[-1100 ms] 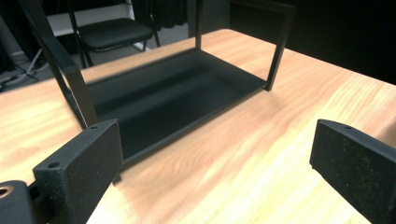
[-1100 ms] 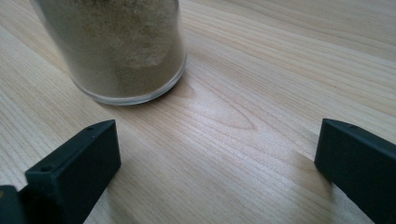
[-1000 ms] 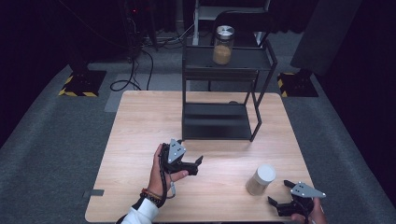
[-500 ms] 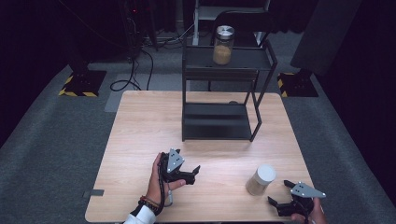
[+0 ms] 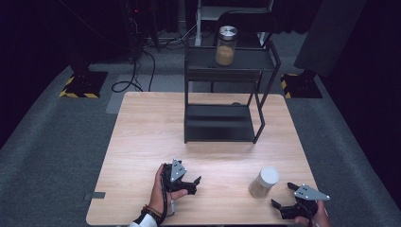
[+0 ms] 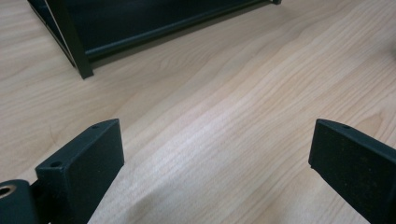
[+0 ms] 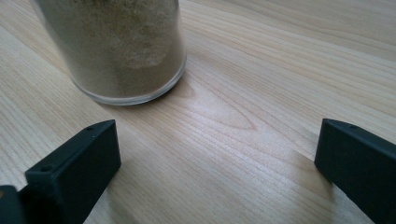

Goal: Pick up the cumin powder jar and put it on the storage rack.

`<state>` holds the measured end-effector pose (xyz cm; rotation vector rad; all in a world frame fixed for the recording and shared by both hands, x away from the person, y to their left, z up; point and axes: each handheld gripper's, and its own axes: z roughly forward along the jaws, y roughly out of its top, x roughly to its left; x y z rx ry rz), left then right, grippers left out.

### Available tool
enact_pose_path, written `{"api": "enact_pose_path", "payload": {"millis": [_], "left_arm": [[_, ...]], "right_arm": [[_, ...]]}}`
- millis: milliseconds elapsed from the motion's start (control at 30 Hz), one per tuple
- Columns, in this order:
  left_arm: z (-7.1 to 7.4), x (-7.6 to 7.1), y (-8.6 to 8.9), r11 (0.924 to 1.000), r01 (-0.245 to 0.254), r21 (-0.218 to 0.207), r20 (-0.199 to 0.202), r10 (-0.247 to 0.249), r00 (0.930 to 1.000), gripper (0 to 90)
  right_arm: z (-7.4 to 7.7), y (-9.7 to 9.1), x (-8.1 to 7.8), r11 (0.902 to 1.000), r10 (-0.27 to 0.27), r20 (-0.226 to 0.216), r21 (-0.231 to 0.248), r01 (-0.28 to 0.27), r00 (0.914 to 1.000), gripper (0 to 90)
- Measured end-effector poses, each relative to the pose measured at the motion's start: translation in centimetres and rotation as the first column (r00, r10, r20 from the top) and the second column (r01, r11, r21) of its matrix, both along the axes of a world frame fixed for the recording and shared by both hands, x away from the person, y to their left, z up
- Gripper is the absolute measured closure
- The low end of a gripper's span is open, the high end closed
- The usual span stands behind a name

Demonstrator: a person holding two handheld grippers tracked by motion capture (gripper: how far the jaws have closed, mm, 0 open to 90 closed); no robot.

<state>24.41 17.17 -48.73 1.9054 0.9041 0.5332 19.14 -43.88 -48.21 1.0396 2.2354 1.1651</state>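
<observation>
The left gripper (image 5: pixel 182 179), at lower centre of the high view, has drawn back toward the near edge of the desk (image 5: pixel 142 142) over the last second; its jaws stand wide apart, holding nothing. The right gripper (image 5: pixel 288 208), lower right, has not moved, jaws likewise spread and empty. The white-lidded jar (image 5: pixel 264 182) stands just beside it, ungrasped. A second jar (image 5: pixel 226 45) rests atop the black rack (image 5: pixel 222 123), suggesting a grasp of the near jar comes next.

- High view: overhead, facing forward across the wooden table (image 5: pixel 142 142).
- Left gripper view: low, close, facing the black rack (image 6: pixel 140 18).
- Right gripper view: close behind the jar (image 7: pixel 121 46).
</observation>
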Motion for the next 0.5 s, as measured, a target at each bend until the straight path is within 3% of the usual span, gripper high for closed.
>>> {"api": "enact_pose_path", "payload": {"millis": [200, 500], "left_arm": [[-0.66, -0.23, 0.26, 0.9998, 0.007, 0.019, -0.02, -0.007, 0.9998, 3.6], [-0.3, 0.24, -0.28, 0.9978, 0.028, 0.061, -0.044, -0.026, 0.9987, 3.8]], "right_arm": [[0.0, -0.01, 0.01, 1.0, 0.001, 0.0, 0.0, -0.001, 1.0, 0.0], [0.0, 0.02, -0.02, 1.0, -0.001, 0.0, 0.0, 0.001, 1.0, 0.0]]}}
